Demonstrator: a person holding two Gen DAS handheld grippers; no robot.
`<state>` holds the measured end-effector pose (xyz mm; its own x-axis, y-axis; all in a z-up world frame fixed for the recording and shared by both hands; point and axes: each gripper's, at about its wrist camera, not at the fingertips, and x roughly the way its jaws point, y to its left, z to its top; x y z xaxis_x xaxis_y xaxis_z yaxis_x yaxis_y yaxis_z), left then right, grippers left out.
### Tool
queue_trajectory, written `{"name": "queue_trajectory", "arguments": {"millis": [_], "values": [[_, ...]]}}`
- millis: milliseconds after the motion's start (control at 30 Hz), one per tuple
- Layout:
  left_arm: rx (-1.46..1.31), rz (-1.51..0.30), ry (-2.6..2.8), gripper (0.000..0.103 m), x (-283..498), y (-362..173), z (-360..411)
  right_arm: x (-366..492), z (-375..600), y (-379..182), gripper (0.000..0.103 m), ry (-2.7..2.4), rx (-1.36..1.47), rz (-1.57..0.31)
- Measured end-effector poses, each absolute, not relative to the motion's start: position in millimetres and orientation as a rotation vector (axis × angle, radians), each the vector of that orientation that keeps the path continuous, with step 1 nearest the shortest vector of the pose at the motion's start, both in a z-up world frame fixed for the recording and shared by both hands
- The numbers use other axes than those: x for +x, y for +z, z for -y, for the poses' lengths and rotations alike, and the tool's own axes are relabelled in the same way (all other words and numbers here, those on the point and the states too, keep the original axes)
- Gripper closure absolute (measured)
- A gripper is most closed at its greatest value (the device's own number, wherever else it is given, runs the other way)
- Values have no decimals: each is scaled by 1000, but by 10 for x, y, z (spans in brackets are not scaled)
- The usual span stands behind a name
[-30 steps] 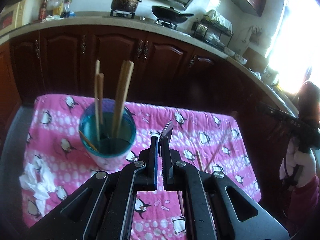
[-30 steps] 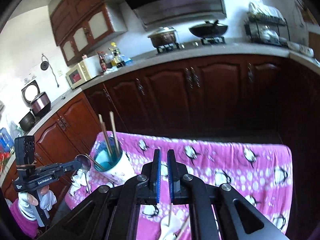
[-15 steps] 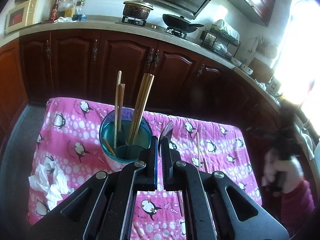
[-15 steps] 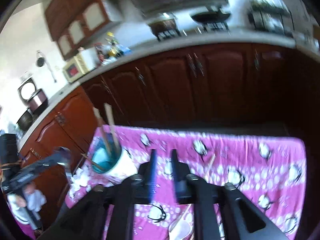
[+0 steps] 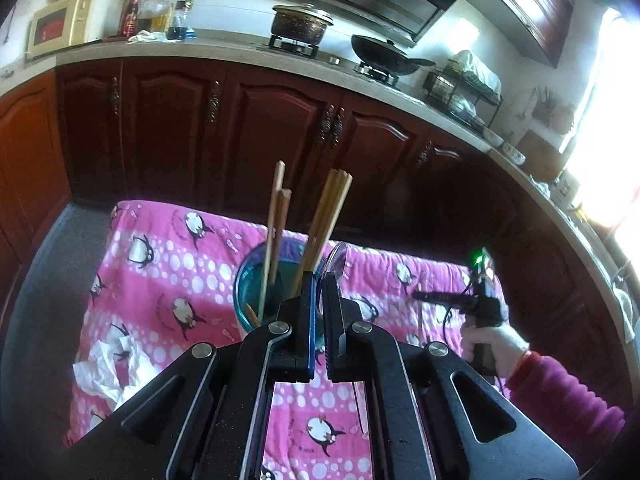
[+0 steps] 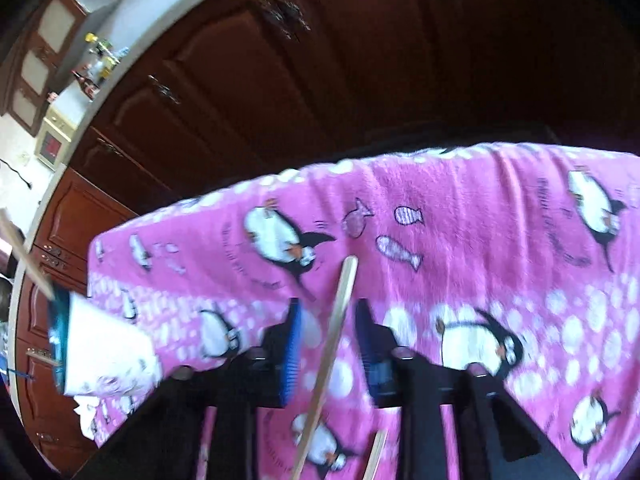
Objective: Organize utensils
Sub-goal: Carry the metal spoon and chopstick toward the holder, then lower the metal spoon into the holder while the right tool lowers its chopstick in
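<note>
Left gripper [image 5: 319, 300]: my jaws pinch a metal spoon [image 5: 335, 265], just beside the cup [image 5: 248, 300].
Right gripper [image 6: 326, 316]: my jaws gape, just closing, astride a chopstick [image 6: 338, 320] lying right of the cup.

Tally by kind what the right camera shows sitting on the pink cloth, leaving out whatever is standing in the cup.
Cup: 1
Loose chopsticks: 2
Crumpled tissue: 1
Total: 4
</note>
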<state>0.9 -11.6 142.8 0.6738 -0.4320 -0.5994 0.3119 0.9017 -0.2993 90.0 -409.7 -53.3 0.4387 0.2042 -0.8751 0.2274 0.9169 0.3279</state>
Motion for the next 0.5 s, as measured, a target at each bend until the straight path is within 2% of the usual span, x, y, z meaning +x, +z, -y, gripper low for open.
{"name": "queue_trajectory", "arguments": {"millis": [100,200,500], "values": [[-190,-710,-412,101,67,1452,76,912,4124,-553,96,-6,437,-1131],[-204,-695,-409,101,111,1487,45,788,4082,-311,96,38,424,-1067],[-210,-619,-353,101,189,1696,-44,268,3783,926,98,190,376,-811]]}}
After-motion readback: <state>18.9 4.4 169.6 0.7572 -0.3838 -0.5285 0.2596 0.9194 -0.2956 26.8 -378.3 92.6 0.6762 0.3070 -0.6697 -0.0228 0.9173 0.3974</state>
